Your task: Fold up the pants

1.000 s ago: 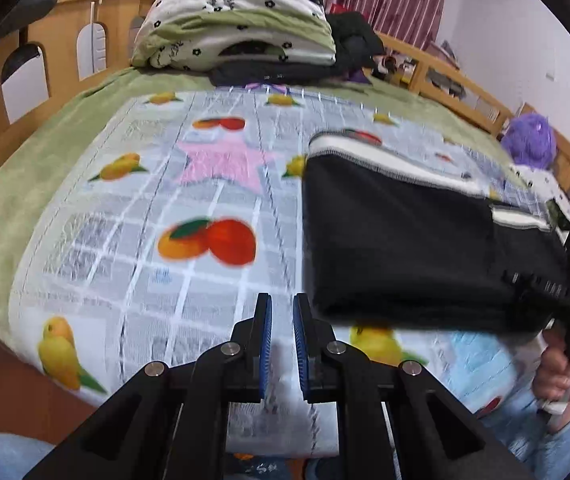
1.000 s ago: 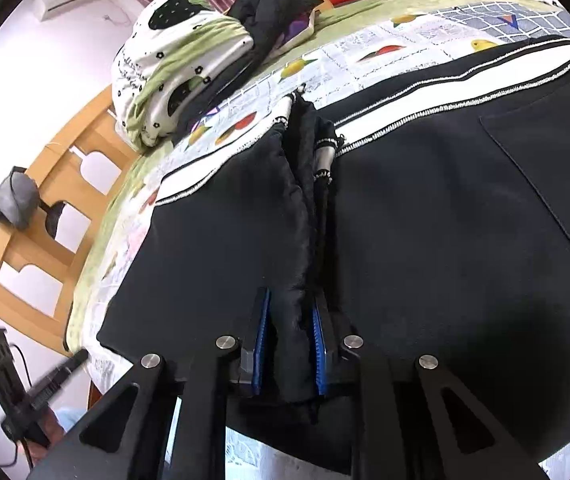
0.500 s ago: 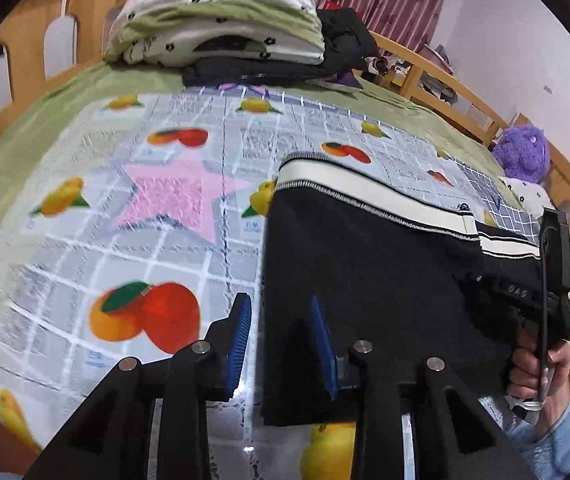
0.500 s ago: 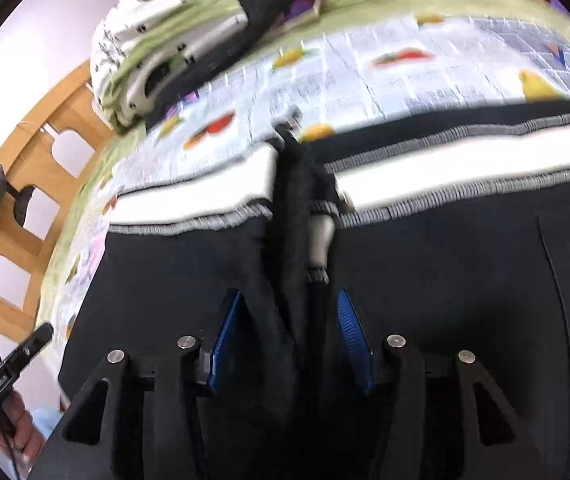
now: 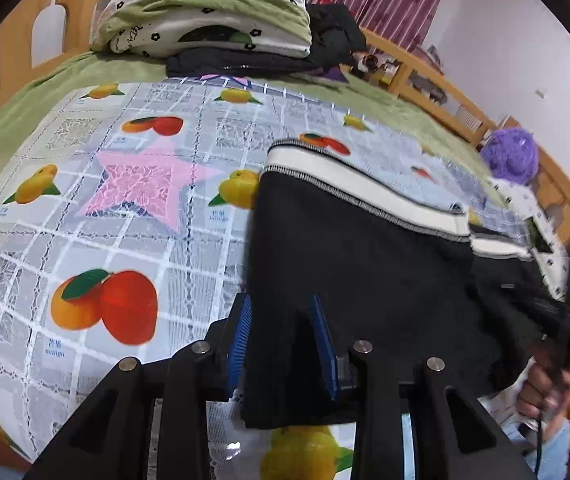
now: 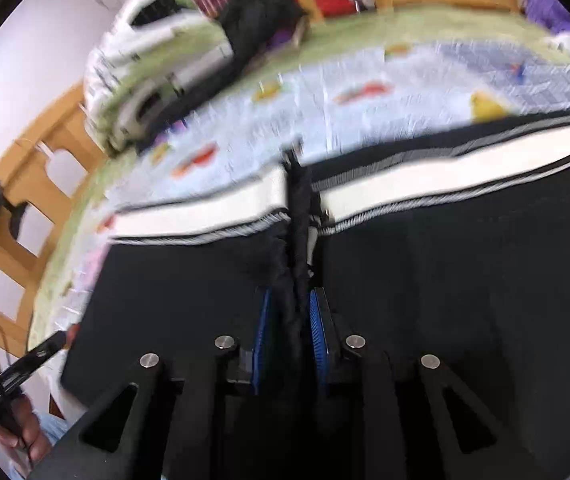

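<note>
One pair of black pants [image 5: 365, 264] lies on the bed's fruit-print cover [image 5: 133, 208], white side stripe [image 5: 365, 188] on the edge away from both tongs. The long axis runs crosswise to both cameras' line of sight. Left tongs [image 5: 281, 344]: spread apart, straddling the near left corner of the pants, cloth between the blue pads but not pinched. Right tongs [image 6: 291, 340]: clenched on a bunched ridge of black cloth at the mid-seam, near edge — this view is motion-blurred. Relation that matters: the pants lie directly ahead of both tongs, left at the end corner, right toward the middle. Judged next step — left closes on the corner. Count: one pair of pants, two tongs, one folded quilt [image 5: 213, 12] beyond the pants at the headboard.
</note>
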